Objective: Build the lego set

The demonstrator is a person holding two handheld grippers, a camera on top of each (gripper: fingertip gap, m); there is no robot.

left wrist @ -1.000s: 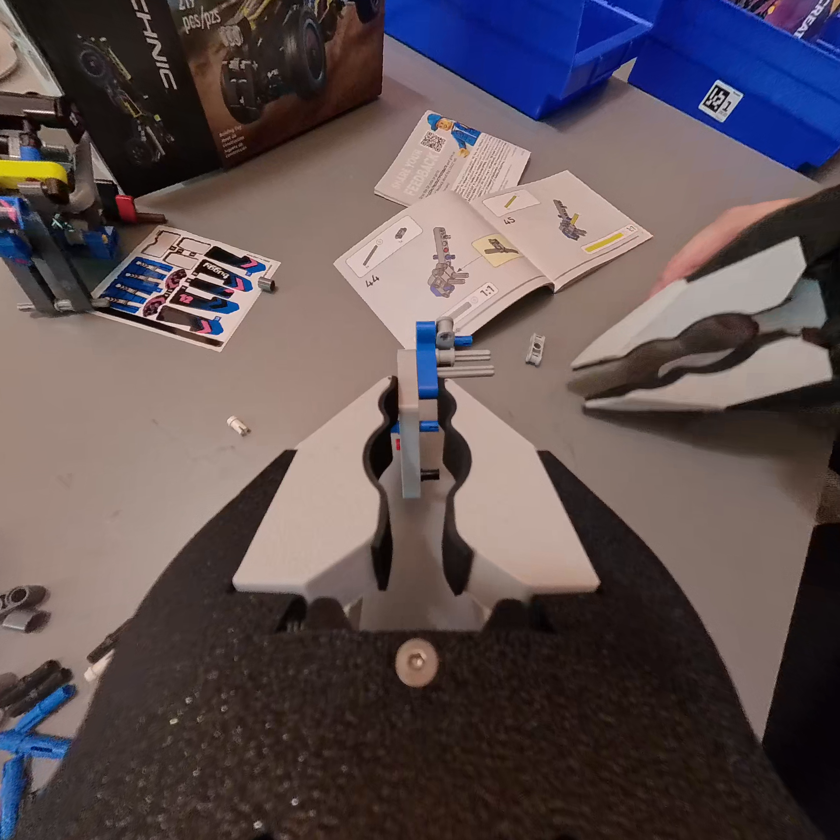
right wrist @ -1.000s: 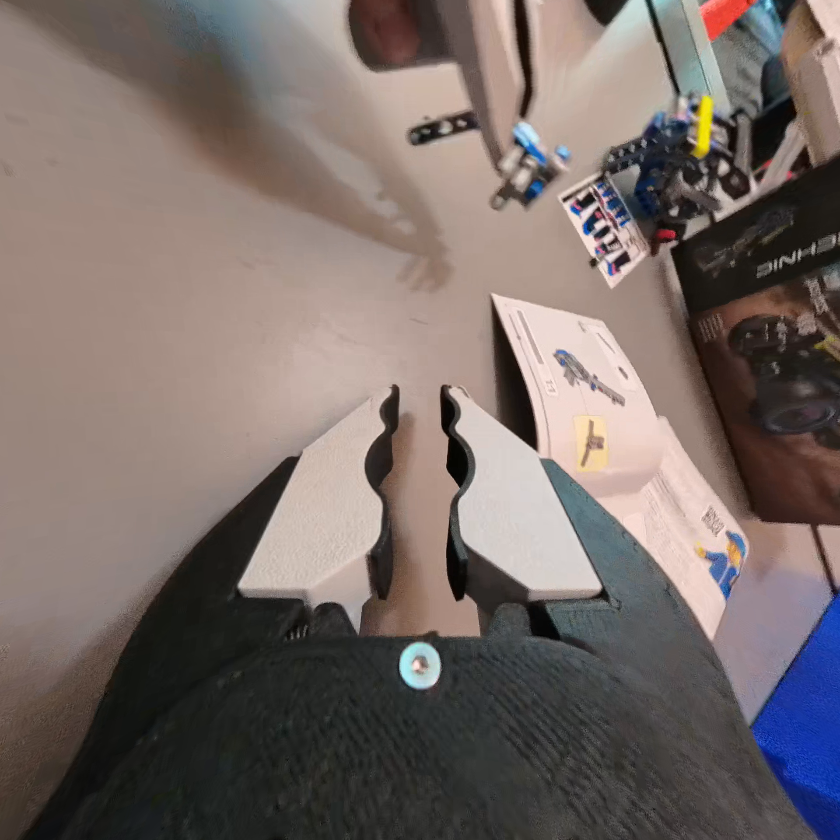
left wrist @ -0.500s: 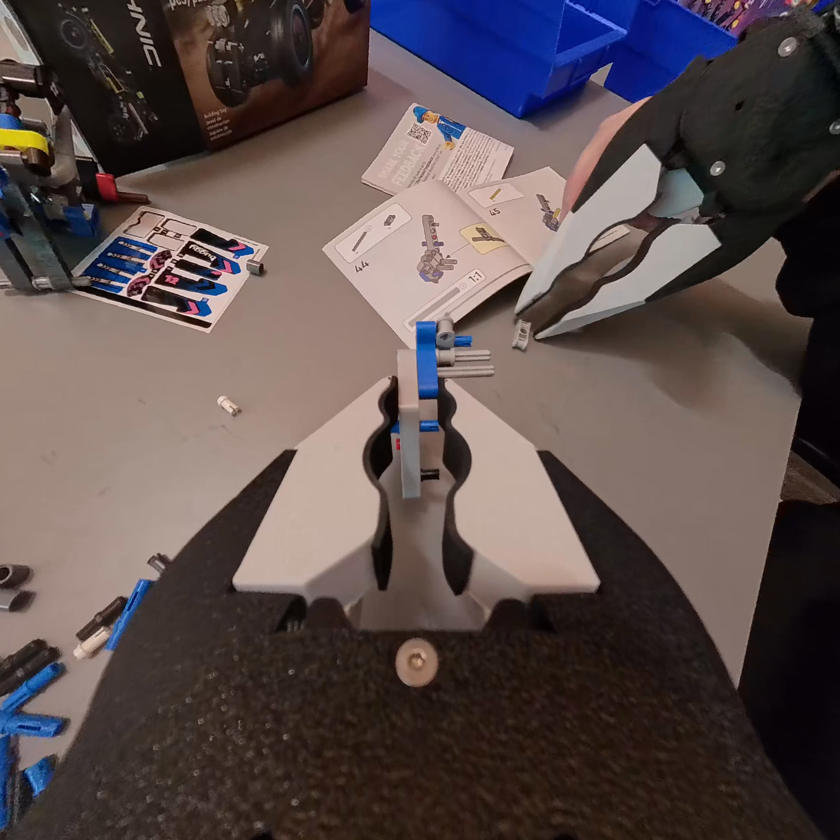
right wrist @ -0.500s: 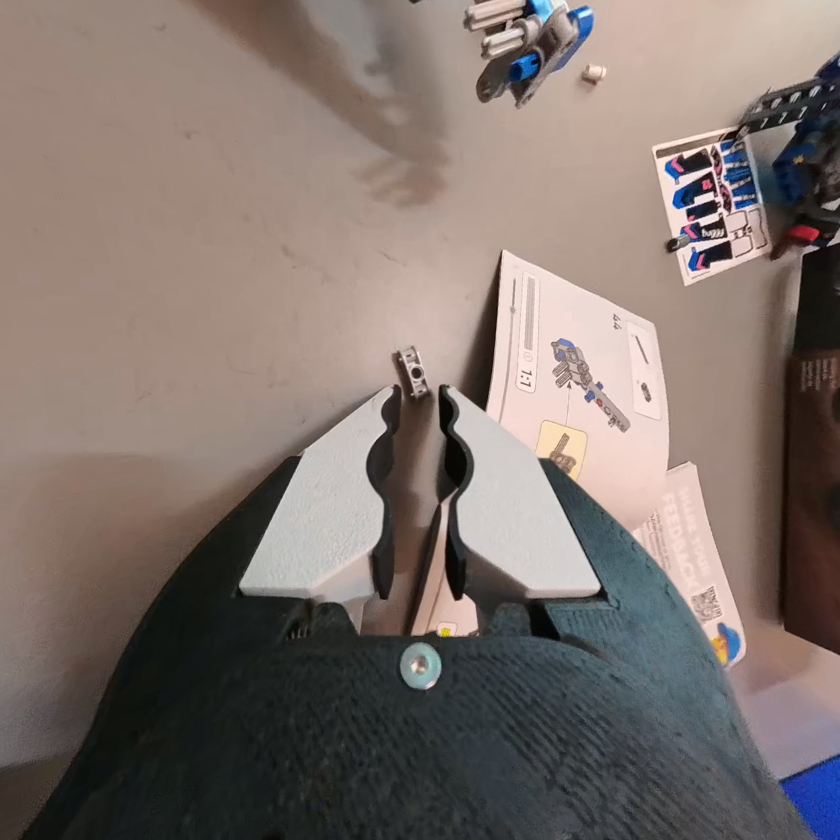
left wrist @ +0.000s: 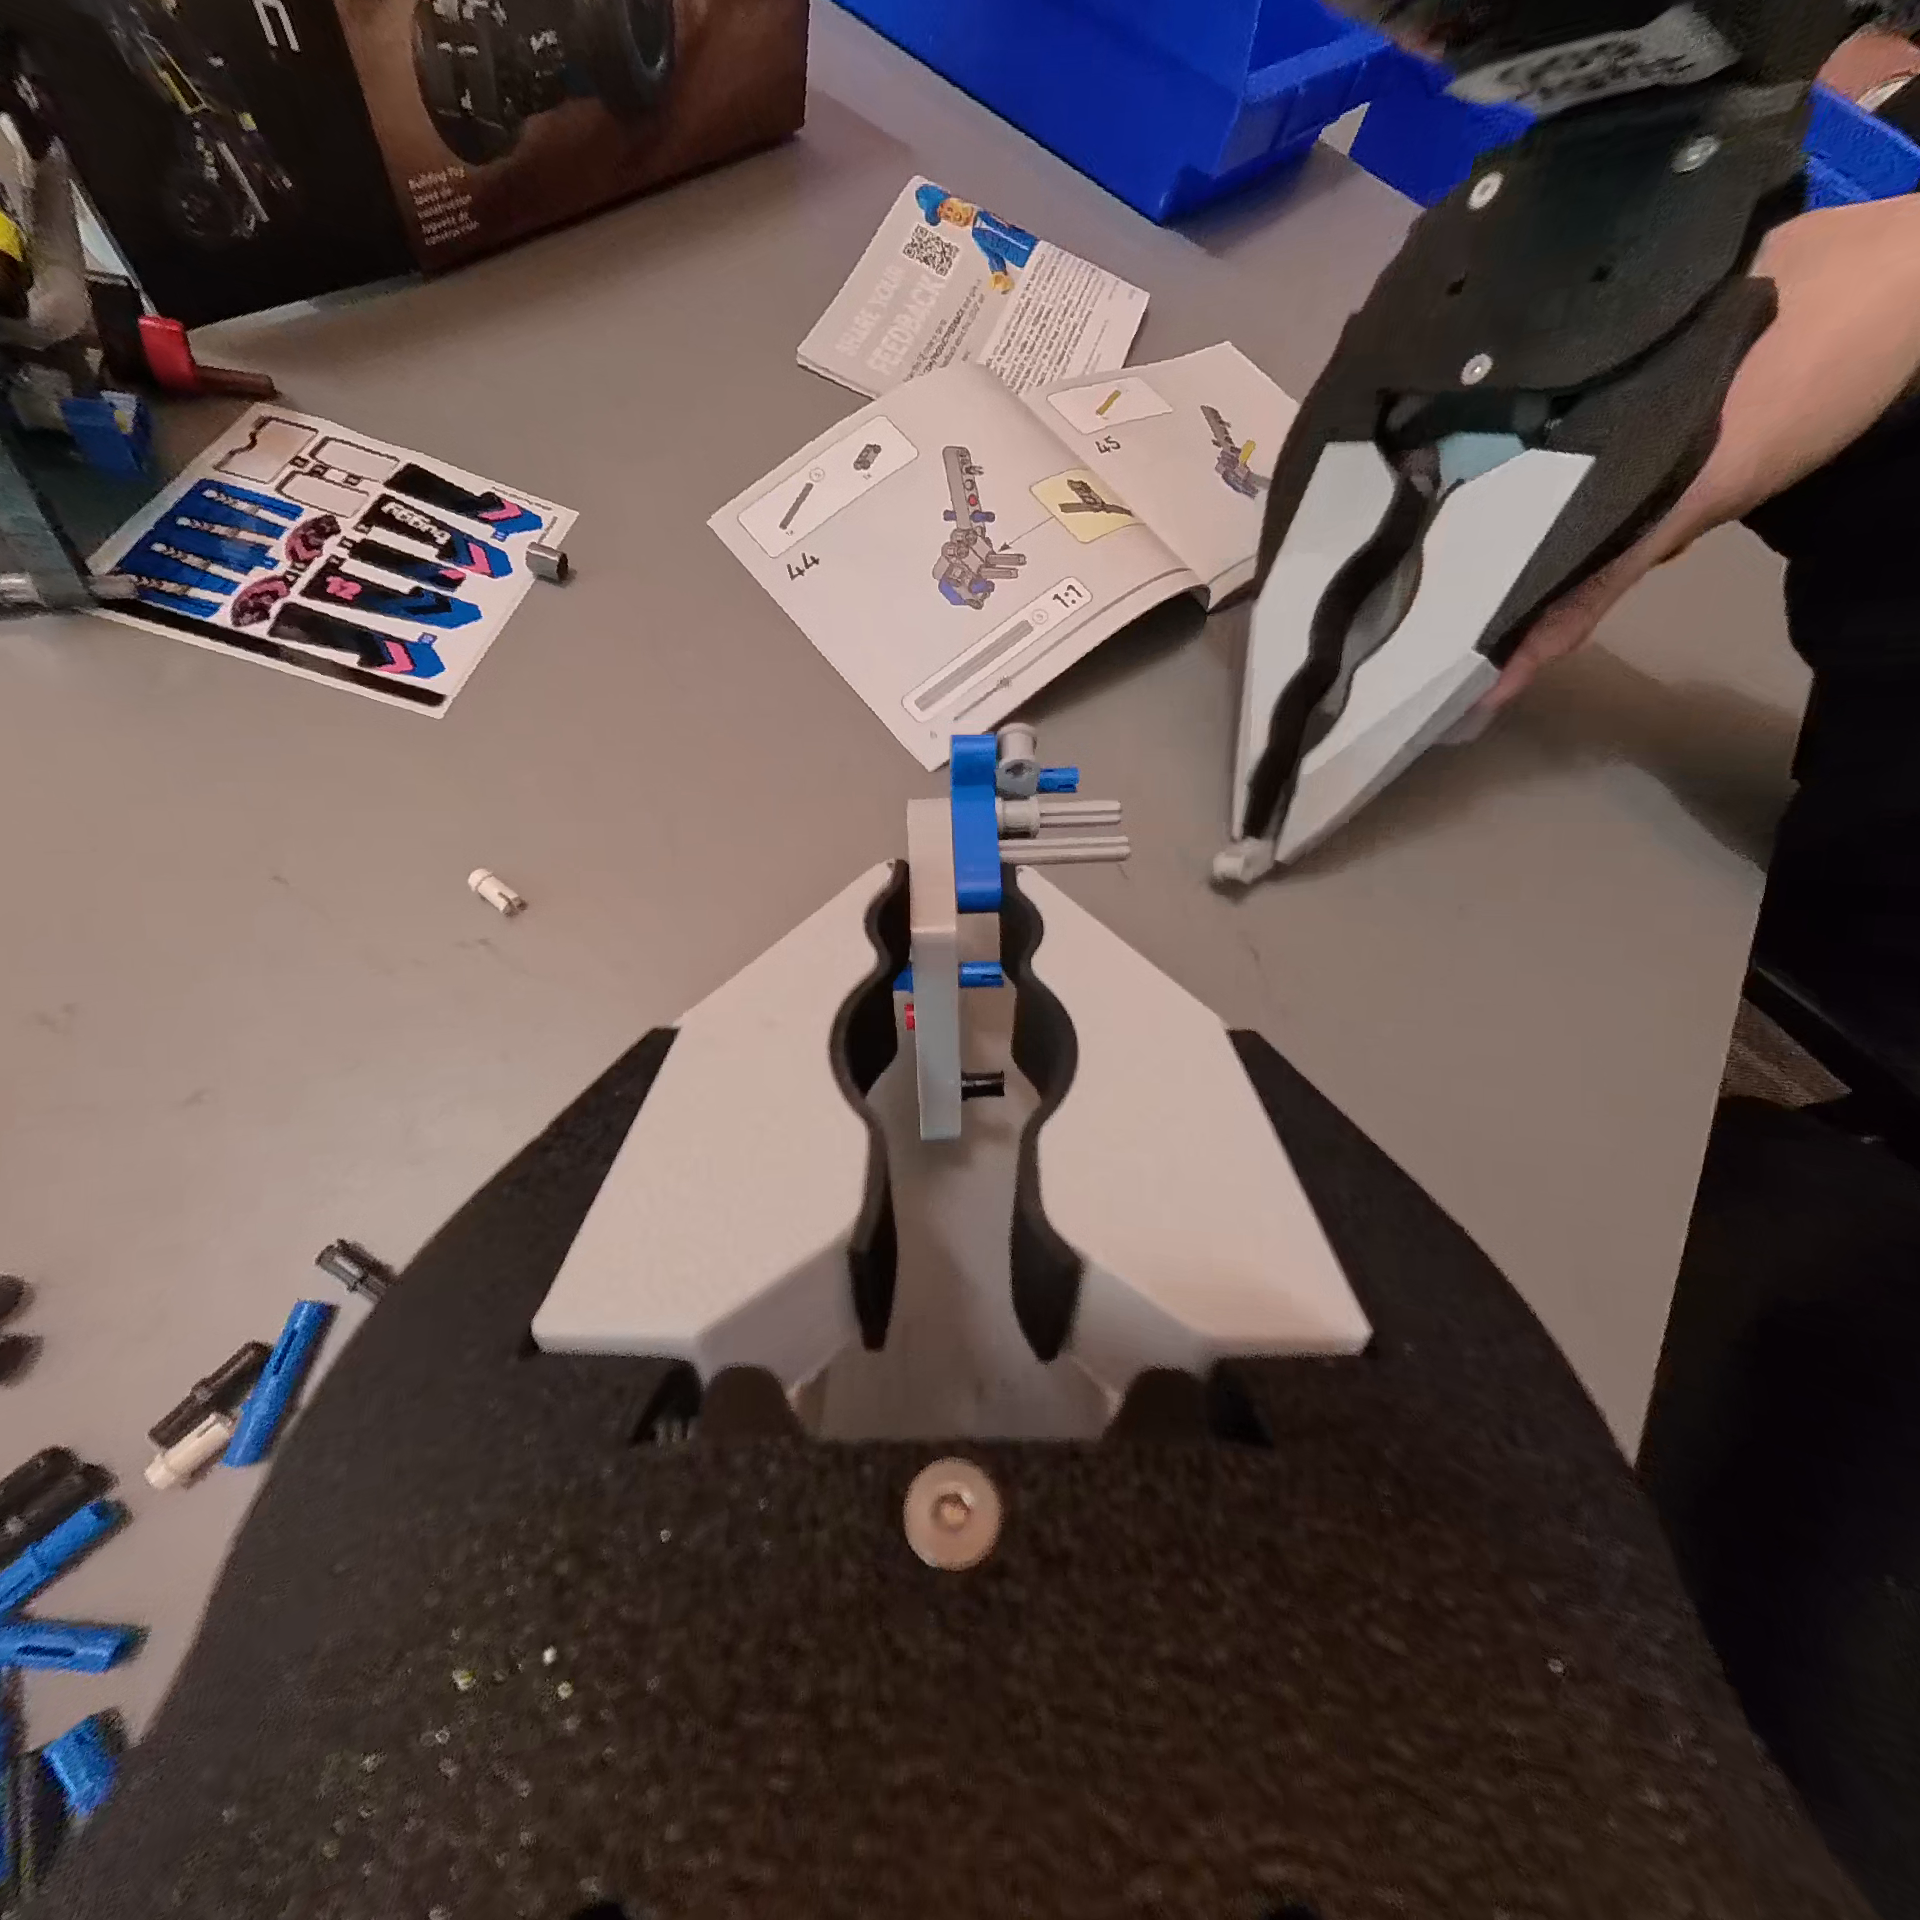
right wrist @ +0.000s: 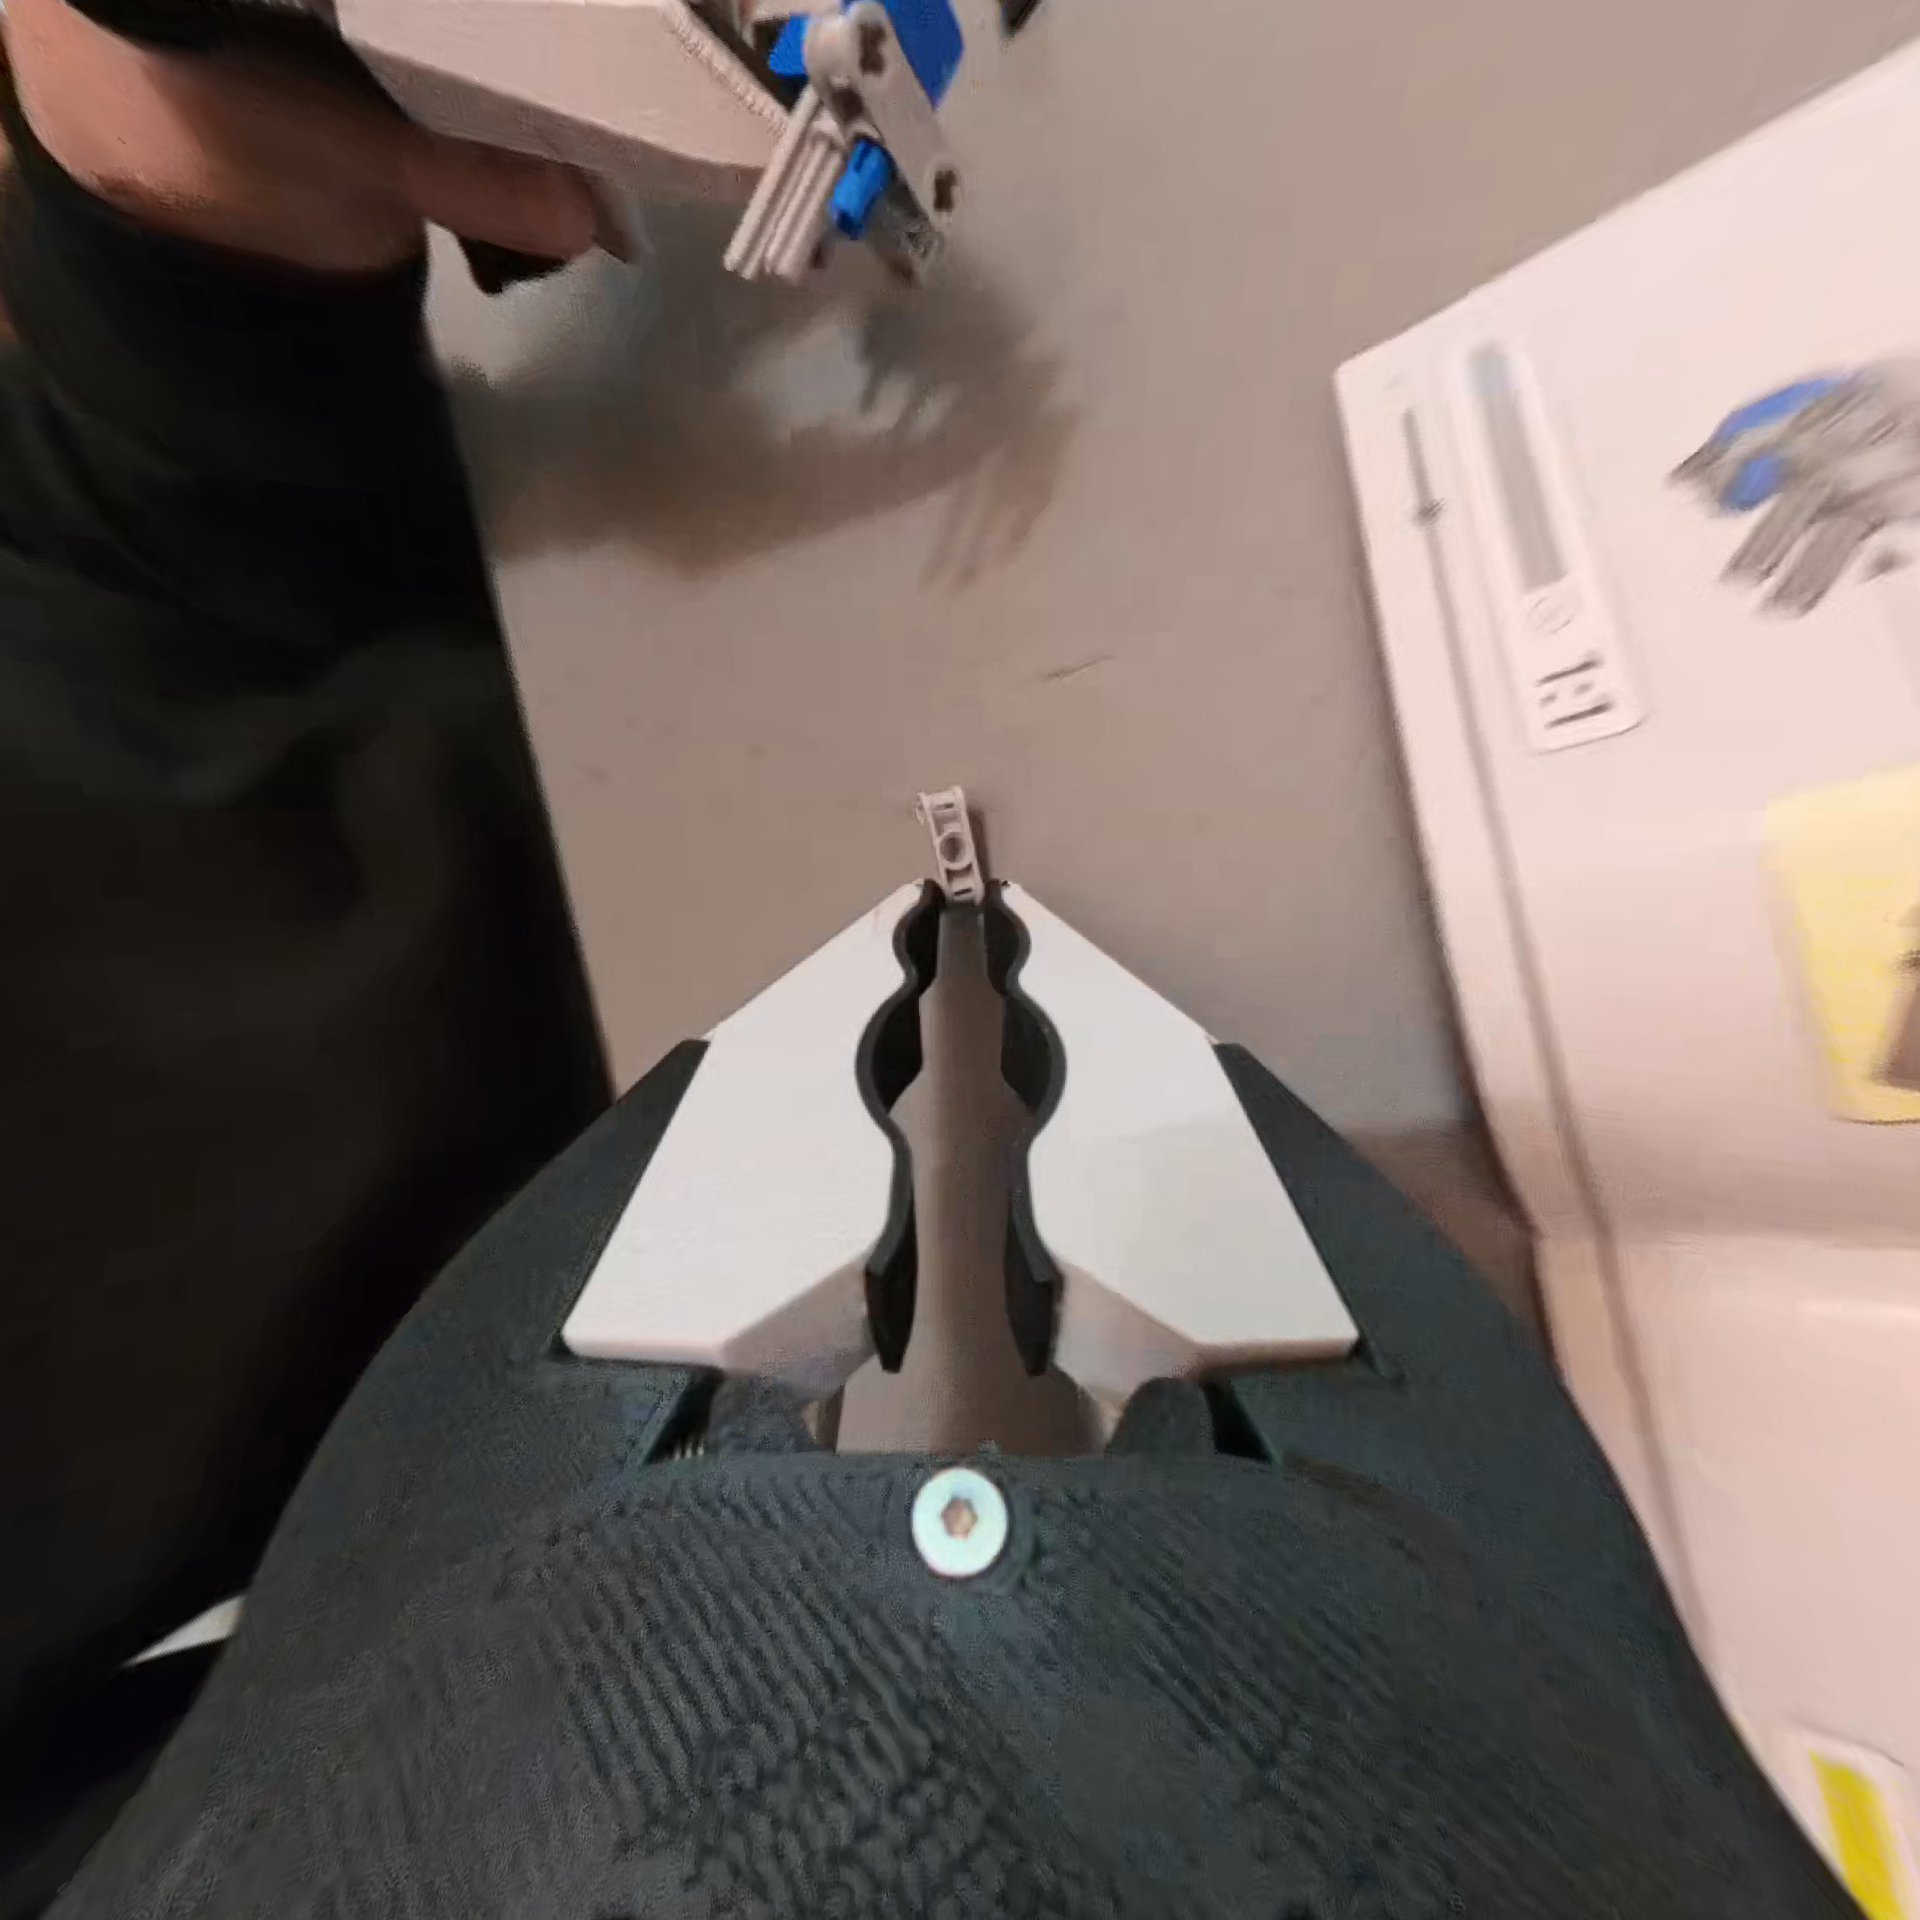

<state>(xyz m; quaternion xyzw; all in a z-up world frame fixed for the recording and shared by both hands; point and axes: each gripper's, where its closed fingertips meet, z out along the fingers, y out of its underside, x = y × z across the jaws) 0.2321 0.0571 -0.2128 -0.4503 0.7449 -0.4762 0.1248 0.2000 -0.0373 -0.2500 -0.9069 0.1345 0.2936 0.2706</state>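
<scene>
Lego subassembly clamped in left tongs, right tongs pinching small grey connector on table.

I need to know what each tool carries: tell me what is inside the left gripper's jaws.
The left gripper clamps a grey and blue lego assembly, with grey axles sticking out sideways above the tips. The part pressed between the pads is covered.

Left tongs clamped and raised; right tongs pinched, tips down.

Workshop or lab bench: grey table, blue storage bins, loose parts.
</scene>
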